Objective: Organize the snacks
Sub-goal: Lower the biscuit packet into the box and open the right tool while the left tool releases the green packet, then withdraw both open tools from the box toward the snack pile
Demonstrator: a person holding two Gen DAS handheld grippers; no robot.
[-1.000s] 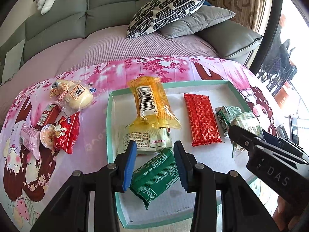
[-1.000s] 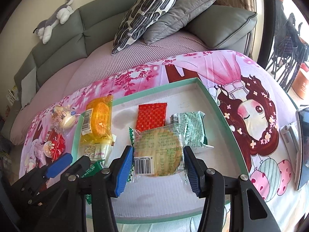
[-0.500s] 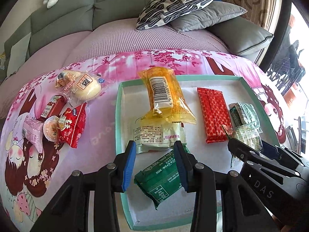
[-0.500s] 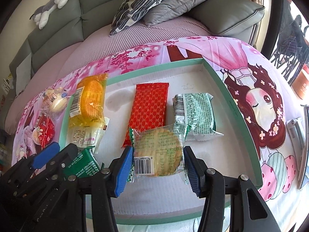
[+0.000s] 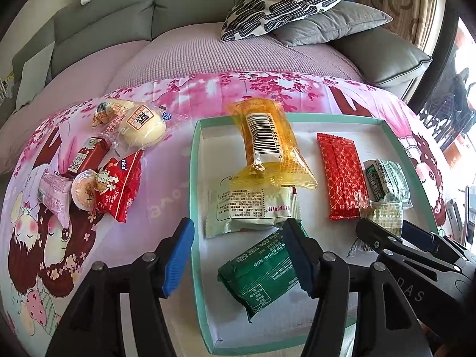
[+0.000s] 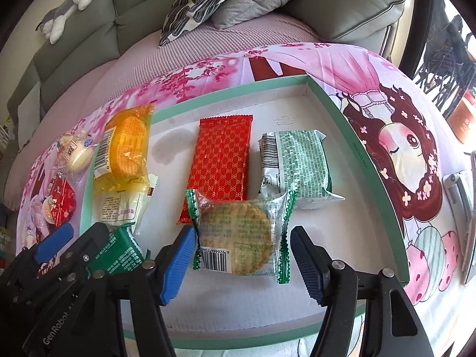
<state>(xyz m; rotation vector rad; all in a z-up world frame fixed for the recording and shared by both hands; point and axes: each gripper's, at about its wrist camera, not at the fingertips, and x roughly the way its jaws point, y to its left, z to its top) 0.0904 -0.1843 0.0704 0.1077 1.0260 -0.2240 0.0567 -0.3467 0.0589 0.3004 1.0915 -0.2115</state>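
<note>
A teal-rimmed white tray (image 5: 195, 208) (image 6: 351, 136) lies on a pink cartoon cloth. In it are an orange packet (image 5: 269, 139) (image 6: 123, 145), a pale green packet (image 5: 250, 208), a dark green packet (image 5: 263, 270) (image 6: 119, 255), a red packet (image 5: 342, 175) (image 6: 223, 157) and a green-white packet (image 6: 297, 163). My left gripper (image 5: 238, 258) is open and empty above the tray's left edge. My right gripper (image 6: 244, 263) is open, and a clear-wrapped round cracker (image 6: 238, 235) lies on the tray between its fingers.
Several loose snacks lie on the cloth left of the tray: a bun (image 5: 139, 125), a red "nice" packet (image 5: 119, 187), a jelly cup (image 5: 84, 193), a pink packet (image 5: 53, 193). A grey sofa with cushions (image 5: 285, 3) is behind. A metal object (image 6: 458, 205) lies at the right.
Both grippers have opened wider; the right one has let go of the round cracker, which now lies on the tray. The left gripper has shifted left over the tray's edge.
</note>
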